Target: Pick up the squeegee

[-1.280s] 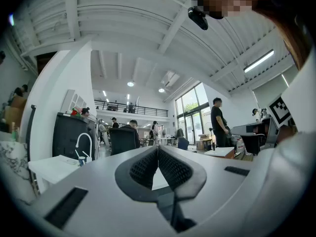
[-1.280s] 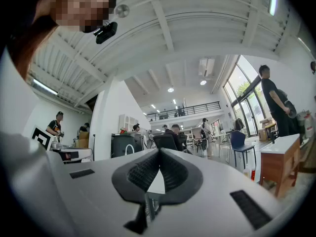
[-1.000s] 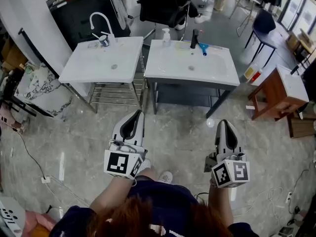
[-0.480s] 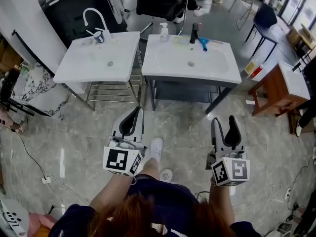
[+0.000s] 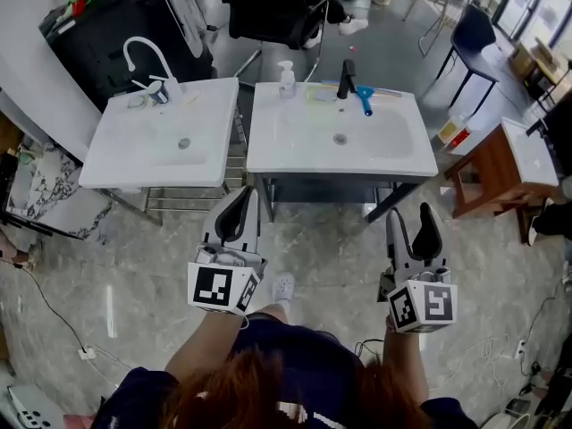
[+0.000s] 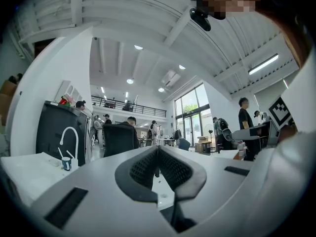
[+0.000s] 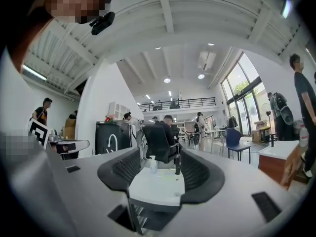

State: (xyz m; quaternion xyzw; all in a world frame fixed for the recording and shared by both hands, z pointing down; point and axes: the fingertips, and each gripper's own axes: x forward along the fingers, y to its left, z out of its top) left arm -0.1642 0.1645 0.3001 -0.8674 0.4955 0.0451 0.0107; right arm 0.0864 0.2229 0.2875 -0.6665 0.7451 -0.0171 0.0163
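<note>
The squeegee (image 5: 365, 99) is the small blue tool on the back ledge of the right-hand washbasin (image 5: 398, 161), in the upper middle of the head view. It sits just to the right of the black tap (image 5: 346, 77); the soap bottle (image 5: 286, 79) is farther left on the same ledge. Its long axis runs roughly up and down the frame, slightly tilted, with one end toward the back edge and the other toward the bowl. Which end is the blade is too small to tell.

Both grippers are in the lower half of the frame, over the marble floor (image 5: 331, 239) and well short of the basin. The right gripper (image 5: 413, 213) lies below the squeegee and a little to its right. Its jaws are opening, already spread wide, with nothing between them; its own view shows only the distant basin, tap and bottle framed in the gap. The left gripper (image 5: 239, 195) has its jaws pressed together on nothing. It lies toward the gap between the two basins, farther from the tool across the frame.

So the right gripper looks the nearer and better lined up. The reach would run up the frame across the bowl and slightly left, and the jaws would probably close across the handle, not along it
</note>
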